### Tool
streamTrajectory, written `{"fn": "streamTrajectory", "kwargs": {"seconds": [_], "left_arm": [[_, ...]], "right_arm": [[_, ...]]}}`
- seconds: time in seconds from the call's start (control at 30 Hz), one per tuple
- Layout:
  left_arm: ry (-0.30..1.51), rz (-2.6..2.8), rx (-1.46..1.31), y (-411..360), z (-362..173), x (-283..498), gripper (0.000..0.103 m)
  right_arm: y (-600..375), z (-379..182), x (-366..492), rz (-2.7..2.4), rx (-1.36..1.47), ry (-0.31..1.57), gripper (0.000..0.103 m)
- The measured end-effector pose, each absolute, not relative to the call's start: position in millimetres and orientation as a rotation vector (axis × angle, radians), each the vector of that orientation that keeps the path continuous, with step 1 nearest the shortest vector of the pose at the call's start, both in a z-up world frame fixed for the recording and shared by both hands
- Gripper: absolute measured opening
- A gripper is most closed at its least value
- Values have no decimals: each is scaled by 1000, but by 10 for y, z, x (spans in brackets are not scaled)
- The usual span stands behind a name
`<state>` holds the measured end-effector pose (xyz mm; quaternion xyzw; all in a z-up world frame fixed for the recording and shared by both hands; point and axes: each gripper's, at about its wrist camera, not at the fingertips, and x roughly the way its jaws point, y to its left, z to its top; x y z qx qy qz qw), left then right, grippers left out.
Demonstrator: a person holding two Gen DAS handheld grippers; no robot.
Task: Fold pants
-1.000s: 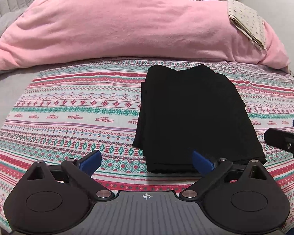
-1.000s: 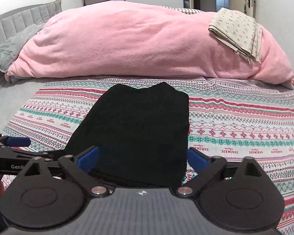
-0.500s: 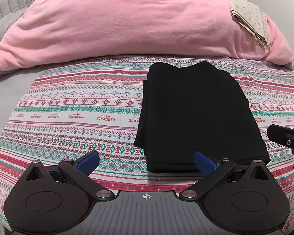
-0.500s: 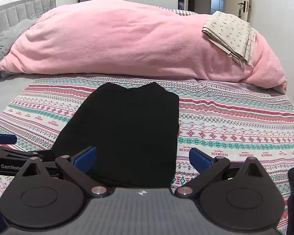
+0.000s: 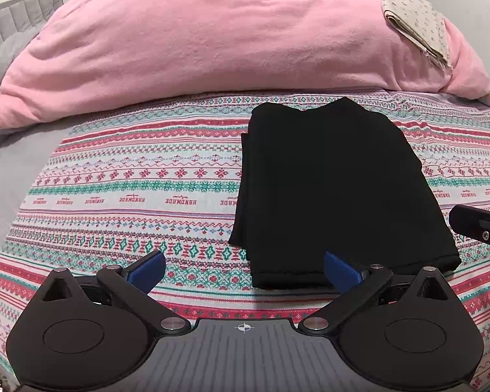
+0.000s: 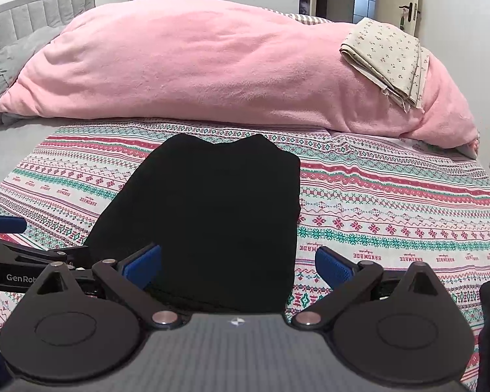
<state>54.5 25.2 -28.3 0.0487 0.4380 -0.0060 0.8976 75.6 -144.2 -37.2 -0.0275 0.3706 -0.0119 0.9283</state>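
The black pants [image 5: 336,189] lie folded into a compact rectangle on the patterned bedspread [image 5: 130,189], layered edges showing along the left side. In the right wrist view the same pants [image 6: 209,215] fill the centre. My left gripper [image 5: 243,266] hovers open near the fold's front left corner, blue pads apart, nothing between them. My right gripper [image 6: 238,263] is open above the fold's near right edge, holding nothing. The right gripper's finger [image 5: 480,225] pokes in at the right of the left wrist view; the left gripper's finger [image 6: 6,223] shows at the left of the right wrist view.
A bulky pink blanket [image 5: 219,39] lies across the far side of the bed, with a folded cream printed cloth [image 6: 388,58] on its right end. A grey headboard [image 6: 19,19] and pillow sit at far left. A door [image 6: 405,3] stands at the back right.
Both views have shifted slightly, showing a little more of the room beyond the bed. The pants lie unchanged and both grippers stay open.
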Motion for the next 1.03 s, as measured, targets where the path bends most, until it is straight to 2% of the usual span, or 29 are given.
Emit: {"fn": "streamTrajectory", "kwargs": {"seconds": [1.03], "left_arm": [[910,-38,89,258,-280,540,103]], "right_arm": [[-1448,-387,756,-12,-57,771,59]]}}
